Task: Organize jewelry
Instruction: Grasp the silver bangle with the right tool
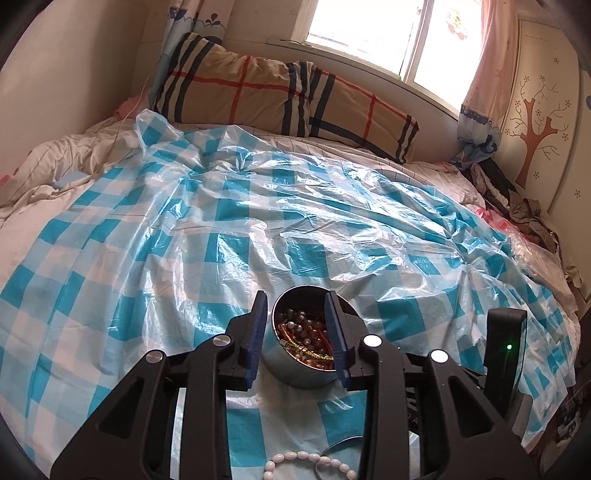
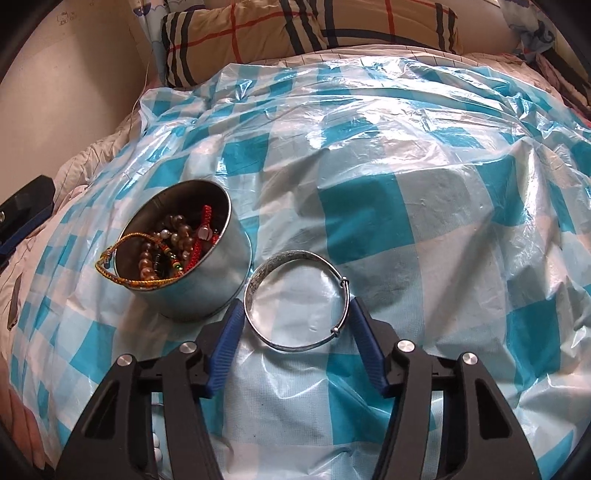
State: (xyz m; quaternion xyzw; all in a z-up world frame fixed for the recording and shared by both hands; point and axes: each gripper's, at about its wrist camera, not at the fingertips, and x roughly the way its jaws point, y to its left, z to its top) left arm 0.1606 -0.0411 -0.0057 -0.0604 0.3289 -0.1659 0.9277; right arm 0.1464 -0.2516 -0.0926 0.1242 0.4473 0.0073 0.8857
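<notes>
A round metal tin [image 1: 291, 373] full of bead strings and red and gold cords stands on the blue-checked plastic sheet [image 1: 184, 221]. My left gripper [image 1: 295, 297] hovers over the tin, open, with nothing between its blue fingers. In the right wrist view the tin [image 2: 207, 291] sits at the left, and a gold cord [image 2: 110, 269] hangs over its rim. Just right of the tin a silver bangle [image 2: 280, 258] lies flat on the sheet. My right gripper [image 2: 295, 306] is open, its fingertips flanking the bangle's near half. A white bead bracelet [image 1: 310, 459] lies on the sheet under the left gripper.
The sheet [image 2: 406, 184] covers a bed with a rumpled white quilt [image 1: 55, 166]. A plaid pillow [image 1: 258, 92] lies at the headboard below a window [image 1: 369, 33]. Clothes [image 1: 517, 206] are piled at the bed's right edge beside a wardrobe [image 1: 539, 110].
</notes>
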